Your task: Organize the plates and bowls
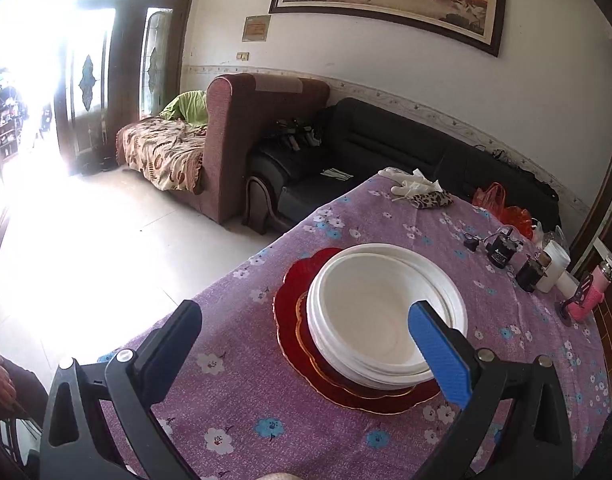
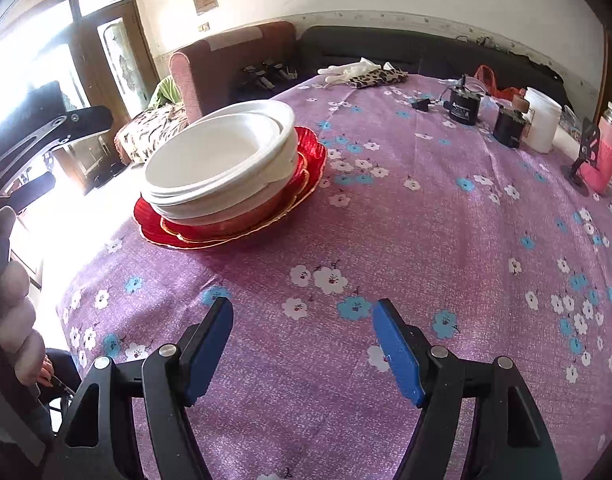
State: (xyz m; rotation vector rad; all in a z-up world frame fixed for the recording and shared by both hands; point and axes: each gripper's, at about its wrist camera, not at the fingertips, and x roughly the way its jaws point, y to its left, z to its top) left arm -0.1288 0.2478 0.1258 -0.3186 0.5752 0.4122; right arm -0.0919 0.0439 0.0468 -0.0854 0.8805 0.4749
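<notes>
A stack of white bowls and plates (image 1: 369, 312) sits on red scalloped plates (image 1: 302, 280) on the purple flowered tablecloth (image 1: 266, 420). My left gripper (image 1: 306, 320) is open and empty, raised just in front of the stack, its blue right finger (image 1: 437, 352) overlapping the white rim in view. In the right wrist view the same white stack (image 2: 222, 152) on the red plates (image 2: 313, 148) stands at the far left. My right gripper (image 2: 302, 320) is open and empty over bare cloth, well short of the stack. The left gripper body (image 2: 46, 132) shows at the left edge.
Along the table's far right stand black adapters (image 2: 463, 110), a white jar (image 2: 541, 120) and a pink bottle (image 2: 601, 156). White gloves and a leopard cloth (image 2: 369, 74) lie at the far edge. Sofas (image 1: 266, 140) and the floor lie beyond the table's left edge.
</notes>
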